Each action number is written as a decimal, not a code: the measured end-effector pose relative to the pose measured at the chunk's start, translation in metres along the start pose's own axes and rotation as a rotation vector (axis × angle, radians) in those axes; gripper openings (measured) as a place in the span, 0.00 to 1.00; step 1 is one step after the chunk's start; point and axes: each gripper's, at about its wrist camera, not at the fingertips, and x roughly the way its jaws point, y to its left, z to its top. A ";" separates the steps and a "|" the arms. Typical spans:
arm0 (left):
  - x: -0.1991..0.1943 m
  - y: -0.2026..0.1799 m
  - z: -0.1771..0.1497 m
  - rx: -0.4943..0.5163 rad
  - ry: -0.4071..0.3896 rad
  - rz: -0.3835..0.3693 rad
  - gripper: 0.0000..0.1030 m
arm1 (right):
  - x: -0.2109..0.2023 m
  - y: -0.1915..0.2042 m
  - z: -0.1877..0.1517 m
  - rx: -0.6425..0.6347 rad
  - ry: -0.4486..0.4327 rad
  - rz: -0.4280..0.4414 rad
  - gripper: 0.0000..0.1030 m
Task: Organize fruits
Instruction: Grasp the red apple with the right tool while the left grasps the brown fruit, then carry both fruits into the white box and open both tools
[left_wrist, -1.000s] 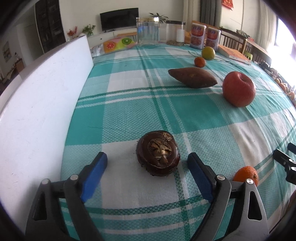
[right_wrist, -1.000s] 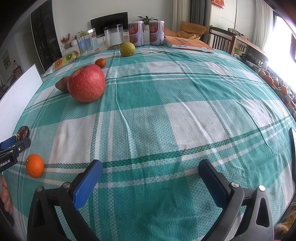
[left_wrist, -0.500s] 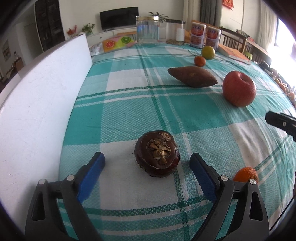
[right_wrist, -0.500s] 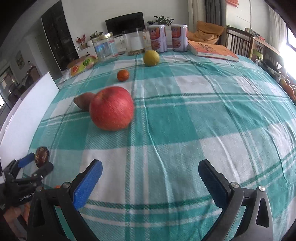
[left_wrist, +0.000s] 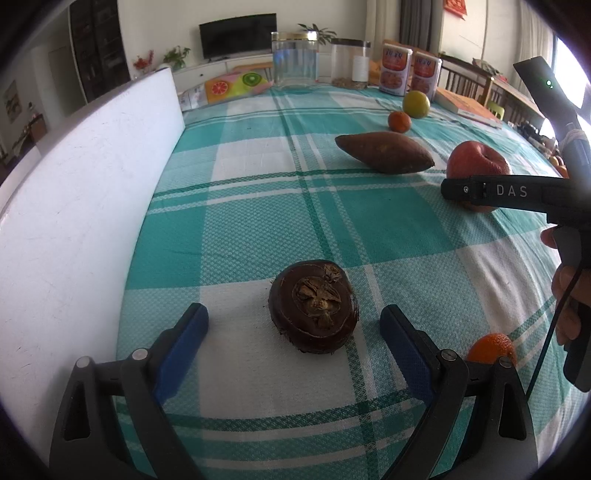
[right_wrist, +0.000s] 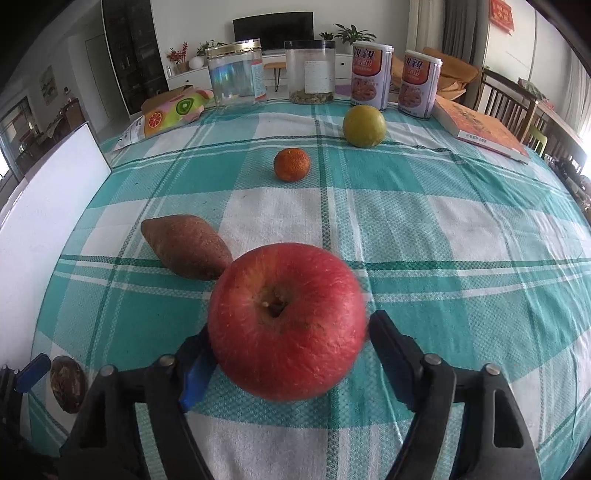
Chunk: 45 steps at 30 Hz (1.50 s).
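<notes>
A: What are the right gripper (right_wrist: 291, 354) fingers (right_wrist: 388, 343) doing?

B: Closing around the red apple (right_wrist: 288, 321). The apple sits between them on the surface (right_wrist: 443, 240); the left one looks against its skin, the right one just beside it, so I would not call it a firm hold yet.

A: And the left gripper (left_wrist: 295, 332)?

B: Wide open, holding nothing. A dark brown bulb (left_wrist: 313, 305) lies between its fingers (left_wrist: 183, 336), touching neither.

A: What else is around the apple?

B: A sweet potato (right_wrist: 186, 246) just behind it to the left; a small orange (right_wrist: 291, 164) and a yellow-green fruit (right_wrist: 364, 126) well beyond.

A: The step?

B: Picking up the apple, I judge. Next: finish the squeeze, lift straight, avoid nudging the sweet potato.
</notes>
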 end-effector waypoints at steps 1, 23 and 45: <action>0.000 0.000 0.000 0.000 0.000 0.000 0.92 | -0.002 0.000 -0.001 0.001 0.000 -0.014 0.64; -0.011 0.006 -0.007 0.020 0.002 -0.051 0.78 | -0.110 -0.091 -0.138 0.301 -0.194 0.036 0.64; -0.173 0.055 -0.016 -0.166 -0.083 -0.331 0.44 | -0.130 0.020 -0.107 0.038 -0.167 0.267 0.64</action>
